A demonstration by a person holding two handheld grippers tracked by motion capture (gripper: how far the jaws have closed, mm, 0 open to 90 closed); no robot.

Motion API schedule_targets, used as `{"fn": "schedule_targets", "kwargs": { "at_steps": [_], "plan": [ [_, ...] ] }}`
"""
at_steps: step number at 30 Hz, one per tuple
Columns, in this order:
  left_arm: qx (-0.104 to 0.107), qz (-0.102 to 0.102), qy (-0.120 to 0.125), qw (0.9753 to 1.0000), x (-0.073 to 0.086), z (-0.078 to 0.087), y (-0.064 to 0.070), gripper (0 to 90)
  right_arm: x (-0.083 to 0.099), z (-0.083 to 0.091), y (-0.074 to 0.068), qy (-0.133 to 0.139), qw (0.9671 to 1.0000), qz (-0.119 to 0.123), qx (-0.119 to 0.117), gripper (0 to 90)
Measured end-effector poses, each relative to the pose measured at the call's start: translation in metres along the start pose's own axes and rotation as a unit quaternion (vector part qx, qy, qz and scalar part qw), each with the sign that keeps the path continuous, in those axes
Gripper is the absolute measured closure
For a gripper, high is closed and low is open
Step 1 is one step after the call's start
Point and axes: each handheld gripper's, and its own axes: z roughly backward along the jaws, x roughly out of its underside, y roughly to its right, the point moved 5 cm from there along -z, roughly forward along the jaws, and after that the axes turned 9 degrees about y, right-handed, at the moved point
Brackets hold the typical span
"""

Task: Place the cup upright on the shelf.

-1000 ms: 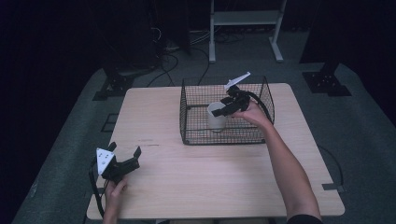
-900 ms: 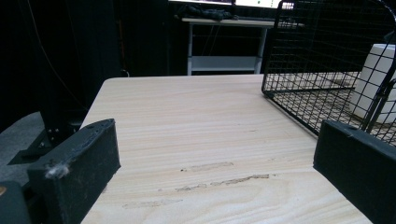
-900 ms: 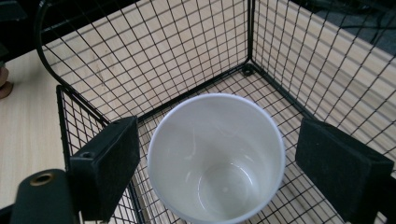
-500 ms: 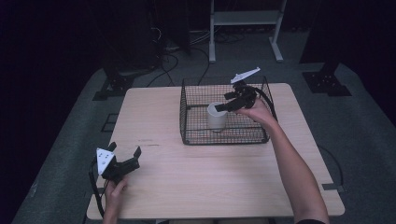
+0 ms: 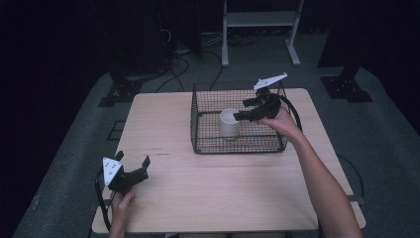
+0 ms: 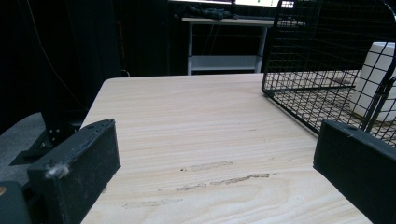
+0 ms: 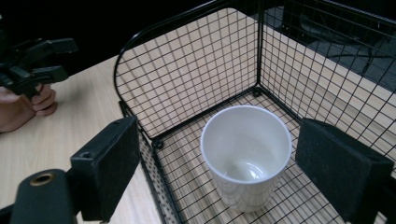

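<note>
Since a second ago the right gripper [image 5: 249, 110] has pulled back toward the far right side of the black wire-mesh basket [image 5: 208, 146], its jaws now spread wide and clear of the plain white straight-sided cup [image 5: 229, 123], where earlier they sat close about it. That cup stands upright on the basket floor, roughly in the middle, mouth open to the ceiling; from the right gripper view the cup [image 7: 246, 154] sits between and below the two black pads, touching neither, and looks empty with a glossy inside. I judge it light and stiff, probably ceramic or hard plastic (the shine suggests a slick wall), so it could slip in a loose pinch and would chip or tip if knocked against the mesh. The safest hold seems to be across the rim, one jaw inside and one outside, or a squeeze across the body just below the lip, lifting straight up to clear the basket wall. Over at the near left corner of the pale wooden table [image 5: 163, 119], the left gripper [image 5: 132, 168] rests low with its jaws apart and nothing between them. No brand, label or lettering can be read on the cup, the basket or the grippers.
</note>
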Motion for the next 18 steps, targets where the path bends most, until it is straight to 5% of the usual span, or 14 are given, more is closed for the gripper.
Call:
{"fn": "schedule_targets", "kwargs": {
  "at_steps": [18],
  "plan": [
    [0.000,-0.001,-0.001,1.0000,0.000,0.000,0.000,0.0,0.021,0.036,-0.025,0.011,0.9997,0.013,-0.017,13.1]
  ]
}}
